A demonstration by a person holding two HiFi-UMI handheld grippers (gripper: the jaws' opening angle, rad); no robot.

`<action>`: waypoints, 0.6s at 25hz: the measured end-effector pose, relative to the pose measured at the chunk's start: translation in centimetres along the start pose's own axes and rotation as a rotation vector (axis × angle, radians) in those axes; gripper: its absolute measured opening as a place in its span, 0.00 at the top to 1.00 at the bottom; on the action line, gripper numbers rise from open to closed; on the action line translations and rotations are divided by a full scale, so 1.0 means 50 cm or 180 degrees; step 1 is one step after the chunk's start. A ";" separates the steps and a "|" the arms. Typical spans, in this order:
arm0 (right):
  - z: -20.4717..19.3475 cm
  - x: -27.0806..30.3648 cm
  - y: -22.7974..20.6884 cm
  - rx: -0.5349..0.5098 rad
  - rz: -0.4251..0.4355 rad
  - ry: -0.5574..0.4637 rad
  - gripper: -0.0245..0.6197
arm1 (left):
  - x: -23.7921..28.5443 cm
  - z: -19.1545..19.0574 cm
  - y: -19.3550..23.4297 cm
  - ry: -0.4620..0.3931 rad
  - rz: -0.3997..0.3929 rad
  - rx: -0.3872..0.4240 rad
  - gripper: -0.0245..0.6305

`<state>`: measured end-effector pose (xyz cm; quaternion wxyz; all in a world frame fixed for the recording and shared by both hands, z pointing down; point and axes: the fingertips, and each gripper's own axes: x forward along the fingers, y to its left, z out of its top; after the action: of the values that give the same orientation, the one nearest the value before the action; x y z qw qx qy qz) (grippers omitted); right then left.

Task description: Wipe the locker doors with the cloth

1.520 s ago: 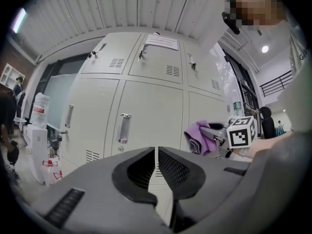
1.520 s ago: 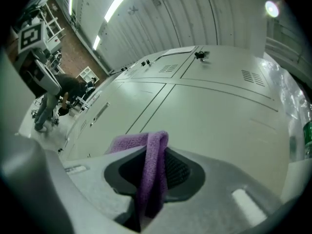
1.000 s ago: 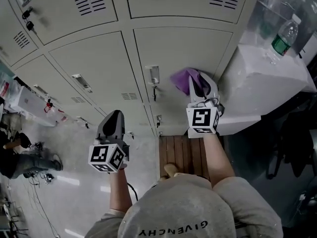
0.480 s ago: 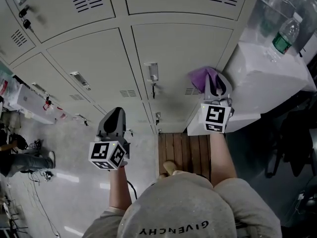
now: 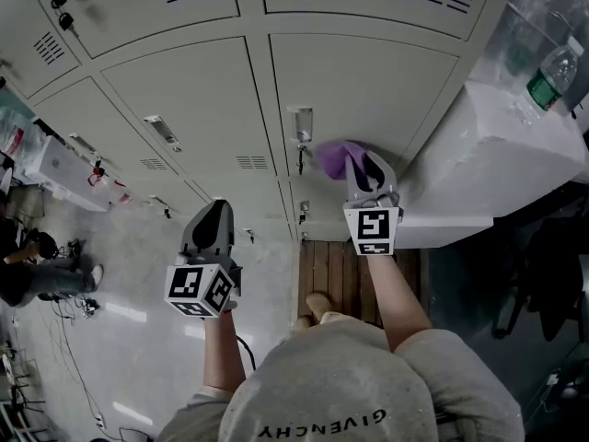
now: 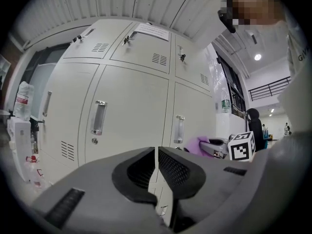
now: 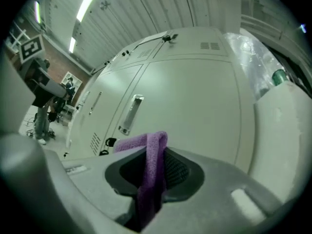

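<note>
A purple cloth [image 5: 339, 157] is pinched in my right gripper [image 5: 366, 168], which is shut on it and holds it against the beige locker door [image 5: 368, 90] just right of that door's metal handle [image 5: 301, 125]. In the right gripper view the cloth [image 7: 152, 165] folds up between the jaws, with the handle [image 7: 130, 114] close beyond. My left gripper [image 5: 212, 228] hangs lower left, away from the lockers, shut with nothing in it. In the left gripper view its jaws [image 6: 156, 165] meet, and the cloth [image 6: 199, 144] shows at right.
More locker doors [image 5: 184, 99] run left and above. A white box-like unit [image 5: 497, 155] stands right of the lockers with a water bottle [image 5: 554, 74] on top. Wooden slats [image 5: 333, 270] lie below. A person [image 5: 32, 265] sits on the floor at far left.
My right gripper swung right with the cloth, then back left toward the door handle. The left gripper has stayed in place.
</note>
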<state>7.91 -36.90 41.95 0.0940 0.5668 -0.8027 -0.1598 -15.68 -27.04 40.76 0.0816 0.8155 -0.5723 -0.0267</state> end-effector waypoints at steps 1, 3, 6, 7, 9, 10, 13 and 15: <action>-0.004 0.009 0.025 -0.0032 0.0088 0.0026 0.87 | -0.010 -0.002 0.010 0.0005 0.0052 -0.0006 0.93; -0.016 0.025 0.068 -0.0111 0.0215 0.0112 0.87 | -0.033 -0.004 0.031 0.0015 0.0167 -0.0016 0.93; -0.036 0.047 0.119 -0.0225 0.0359 0.0251 0.87 | -0.072 -0.007 0.068 0.0022 0.0368 -0.0022 0.93; -0.040 0.054 0.137 -0.0284 0.0421 0.0269 0.87 | -0.084 -0.008 0.079 0.0025 0.0433 -0.0026 0.93; -0.046 0.068 0.170 -0.0395 0.0517 0.0290 0.87 | -0.105 -0.009 0.100 0.0031 0.0544 -0.0031 0.93; -0.048 0.074 0.181 -0.0404 0.0534 0.0304 0.87 | -0.114 -0.009 0.108 0.0034 0.0589 -0.0033 0.93; -0.058 0.086 0.191 -0.0325 0.0547 0.0348 0.87 | -0.129 -0.010 0.121 0.0036 0.0664 -0.0044 0.93; -0.068 0.089 0.198 -0.0416 0.0596 0.0379 0.87 | -0.128 -0.010 0.121 0.0042 0.0661 -0.0040 0.93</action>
<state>-1.19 -38.54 48.57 0.1928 0.4906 -0.8330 -0.1683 -23.45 -22.99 41.92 0.0927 0.7514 -0.6531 -0.0163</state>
